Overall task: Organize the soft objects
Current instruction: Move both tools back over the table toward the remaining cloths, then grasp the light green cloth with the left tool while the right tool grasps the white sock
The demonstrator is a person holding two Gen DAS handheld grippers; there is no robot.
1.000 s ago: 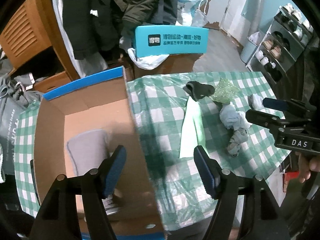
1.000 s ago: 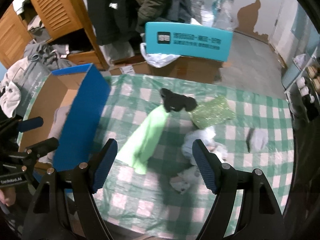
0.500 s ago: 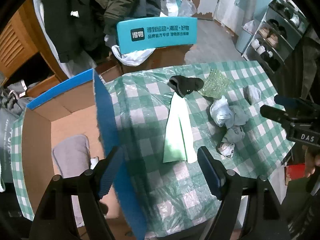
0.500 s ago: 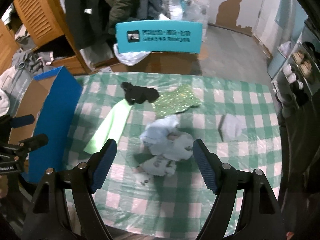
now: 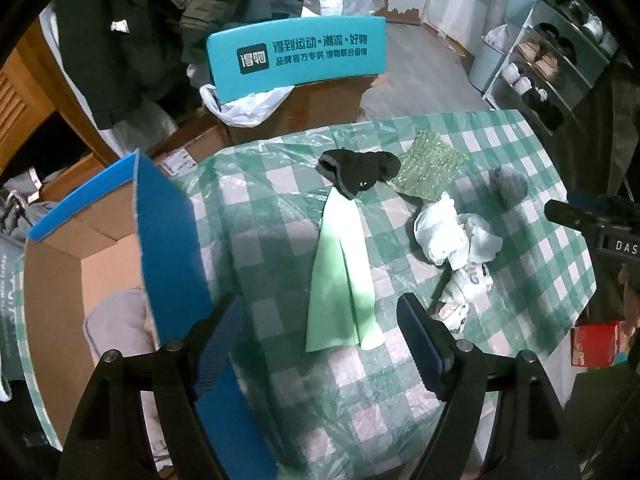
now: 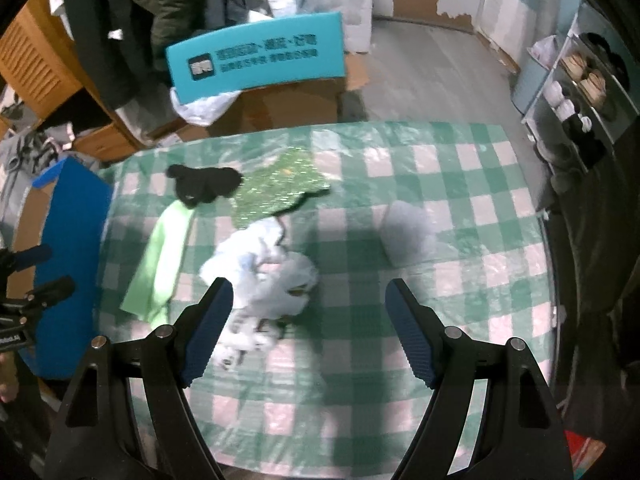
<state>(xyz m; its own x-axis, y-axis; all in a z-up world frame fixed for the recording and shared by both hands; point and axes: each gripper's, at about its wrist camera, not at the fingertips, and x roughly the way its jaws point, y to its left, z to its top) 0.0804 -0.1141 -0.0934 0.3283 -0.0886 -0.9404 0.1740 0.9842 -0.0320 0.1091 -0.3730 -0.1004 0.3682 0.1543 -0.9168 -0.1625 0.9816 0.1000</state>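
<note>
In the left wrist view, the left gripper (image 5: 320, 340) fills the bottom of the frame, spread wide with nothing between its fingers. Just above it, mid-frame, a green cloth (image 5: 340, 280) lies flat on the checked worktop (image 5: 260, 208), its top end under a black sock (image 5: 358, 172). Right of centre sits a white bundle (image 5: 452, 240); a glittery green piece (image 5: 430, 164) and a grey item (image 5: 512, 186) lie toward the upper right. An open box (image 5: 100, 264) at left holds a grey cloth (image 5: 120, 320). All look light and limp; pinching a raised fold or an edge should work best. The teal sign (image 5: 296, 60) carries Chinese print; "DAS" shows on the right gripper (image 5: 560, 212) at the right edge.

In the right wrist view, the right gripper (image 6: 308, 328) is also wide open and empty, above the bundle (image 6: 264, 272) at lower centre.
</note>
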